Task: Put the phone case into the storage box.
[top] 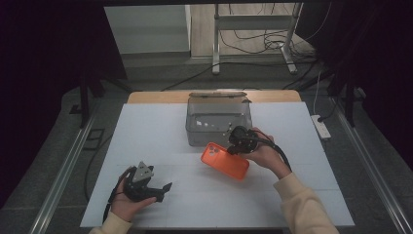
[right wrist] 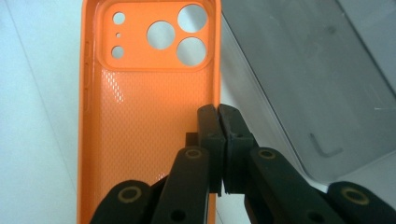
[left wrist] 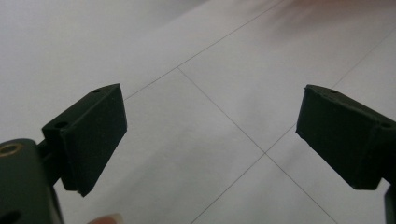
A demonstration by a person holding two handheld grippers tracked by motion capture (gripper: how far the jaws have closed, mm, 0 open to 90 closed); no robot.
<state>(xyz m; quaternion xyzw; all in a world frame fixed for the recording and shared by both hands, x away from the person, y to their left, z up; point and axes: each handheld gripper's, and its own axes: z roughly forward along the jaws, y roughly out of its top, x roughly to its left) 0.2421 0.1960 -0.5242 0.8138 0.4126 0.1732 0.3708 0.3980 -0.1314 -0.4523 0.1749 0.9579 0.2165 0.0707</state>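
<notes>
The right gripper [right wrist: 219, 116] pinches the long side edge of the orange phone case [top: 225, 160] just before the clear bin [top: 217, 122] — its length slanting left-to-right — while the left gripper [left wrist: 210, 135] idles gaping, well apart.

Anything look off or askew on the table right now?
Nothing damaged or spilled. The orange phone case sits at an angle only because the right gripper is shut on its side wall, beside the clear plastic bin. The left gripper is open over the white tabletop.
</notes>
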